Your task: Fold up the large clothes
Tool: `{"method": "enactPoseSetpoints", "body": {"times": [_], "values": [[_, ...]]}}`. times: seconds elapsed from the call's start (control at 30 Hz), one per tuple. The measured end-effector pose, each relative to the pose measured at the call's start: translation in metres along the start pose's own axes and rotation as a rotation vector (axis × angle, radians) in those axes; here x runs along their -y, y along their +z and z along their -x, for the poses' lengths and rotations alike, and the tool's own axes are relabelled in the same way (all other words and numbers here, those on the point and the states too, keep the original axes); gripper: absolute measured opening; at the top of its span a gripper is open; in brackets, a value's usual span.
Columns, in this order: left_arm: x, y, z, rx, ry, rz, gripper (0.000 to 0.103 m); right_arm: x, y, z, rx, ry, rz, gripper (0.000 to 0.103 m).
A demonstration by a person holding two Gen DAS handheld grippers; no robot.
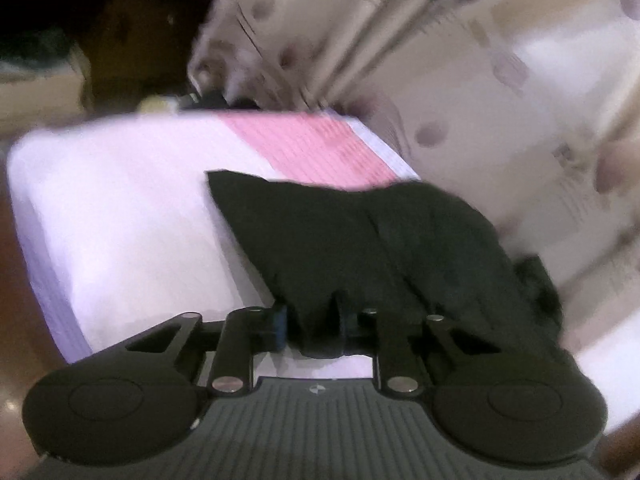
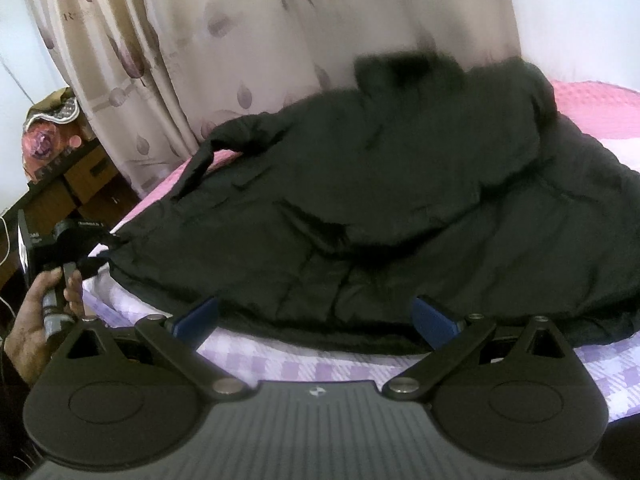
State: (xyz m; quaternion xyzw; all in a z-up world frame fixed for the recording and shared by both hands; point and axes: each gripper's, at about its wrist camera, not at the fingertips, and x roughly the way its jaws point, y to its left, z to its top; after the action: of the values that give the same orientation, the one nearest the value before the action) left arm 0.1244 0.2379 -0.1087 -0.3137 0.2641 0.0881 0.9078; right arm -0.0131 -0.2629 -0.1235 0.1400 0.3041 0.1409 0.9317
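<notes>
Black padded jacket (image 2: pixel 400 208) spread mostly flat across bed (image 2: pixel 304 364) with lilac checked cover, no fold yet completed. Left hand-held gripper (image 1: pixel 320 332) closed on a bunched edge at one corner of the garment; right hand-held gripper (image 2: pixel 316 316) open wide just at the near hem, gripping nothing. Judged early stage: first fold barely begun, all further folds left.

Bed surface (image 1: pixel 120 220) left of the black jacket (image 2: pixel 380 208) is bare and passable. Jacket covers most of the bed ahead of the right gripper (image 2: pixel 316 316), fur collar (image 2: pixel 404 68) raised at the far side. Patterned curtain (image 2: pixel 240 40) hangs just behind the bed, blocking passage beyond. Wooden drawers (image 2: pixel 84 176) stand at far left.
</notes>
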Motion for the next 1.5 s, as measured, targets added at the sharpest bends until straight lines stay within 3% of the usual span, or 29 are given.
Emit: {"method": "enactPoseSetpoints", "body": {"times": [0.1,0.3,0.33,0.47,0.5,0.53,0.57,0.6,0.63,0.67,0.7,0.77,0.87,0.97,1.03,1.07,1.1,1.13,1.23,1.3,1.37,1.5], "values": [[-0.002,0.023,-0.001,0.086,0.097,-0.044,0.016,-0.001,0.001,-0.003,-0.003,-0.003,0.006,0.103],[-0.014,0.076,-0.002,0.234,0.188,-0.041,0.014,0.0,0.001,-0.008,-0.015,-0.005,0.013,0.103],[-0.013,0.083,-0.005,0.252,0.204,-0.061,0.007,0.0,0.001,-0.01,-0.015,-0.001,0.013,0.103],[-0.007,0.096,-0.014,0.247,0.259,-0.118,0.008,0.003,0.008,-0.007,0.022,0.005,0.026,0.103],[-0.006,0.097,-0.012,0.242,0.239,-0.104,0.009,0.004,0.011,-0.006,0.032,0.009,0.03,0.103],[-0.004,0.095,-0.007,0.246,0.21,-0.094,0.017,0.006,0.013,-0.004,0.042,0.011,0.036,0.103],[0.0,0.09,-0.001,0.26,0.183,-0.098,0.036,0.007,0.015,-0.002,0.055,0.013,0.044,0.103],[0.007,0.084,0.006,0.274,0.163,-0.115,0.047,0.008,0.017,-0.002,0.069,0.017,0.052,0.103],[0.018,0.076,0.014,0.288,0.142,-0.136,0.067,0.008,0.018,-0.002,0.072,0.013,0.071,0.103],[0.028,0.067,0.021,0.298,0.112,-0.153,0.079,0.007,0.019,-0.004,0.07,0.01,0.093,0.103],[0.041,0.057,0.027,0.307,0.066,-0.179,0.081,0.005,0.02,-0.006,0.067,0.009,0.119,0.103],[0.069,0.036,0.035,0.294,-0.007,-0.239,0.097,0.001,0.021,-0.01,0.075,0.015,0.176,0.103],[0.113,0.003,0.034,0.221,-0.137,-0.32,0.1,-0.011,0.024,-0.021,0.099,0.002,0.309,0.103],[0.148,-0.026,0.019,0.113,-0.248,-0.366,0.1,-0.023,0.027,-0.044,0.105,-0.109,0.484,0.103],[0.166,-0.046,0.006,0.073,-0.286,-0.377,0.1,-0.024,0.03,-0.061,0.092,-0.127,0.537,0.103],[0.174,-0.054,-0.003,0.055,-0.296,-0.378,0.102,-0.024,0.031,-0.069,0.074,-0.131,0.553,0.101],[0.179,-0.061,-0.012,0.039,-0.307,-0.378,0.102,-0.023,0.033,-0.08,0.047,-0.14,0.579,0.083],[0.183,-0.067,-0.023,0.031,-0.31,-0.38,0.102,-0.021,0.036,-0.088,0.023,-0.15,0.596,0.05],[0.183,-0.085,-0.052,0.012,-0.238,-0.403,0.101,-0.003,0.051,-0.087,0.018,-0.146,0.593,0.024],[0.176,-0.093,-0.064,-0.008,-0.22,-0.402,0.101,0.018,0.071,-0.065,0.091,-0.19,0.567,0.015],[0.172,-0.097,-0.066,0.016,-0.231,-0.411,0.102,0.058,0.101,-0.026,0.185,-0.248,0.452,0.015],[0.165,-0.099,-0.06,0.037,-0.24,-0.41,0.103,0.155,0.147,0.059,0.348,-0.464,0.283,0.01]]}}
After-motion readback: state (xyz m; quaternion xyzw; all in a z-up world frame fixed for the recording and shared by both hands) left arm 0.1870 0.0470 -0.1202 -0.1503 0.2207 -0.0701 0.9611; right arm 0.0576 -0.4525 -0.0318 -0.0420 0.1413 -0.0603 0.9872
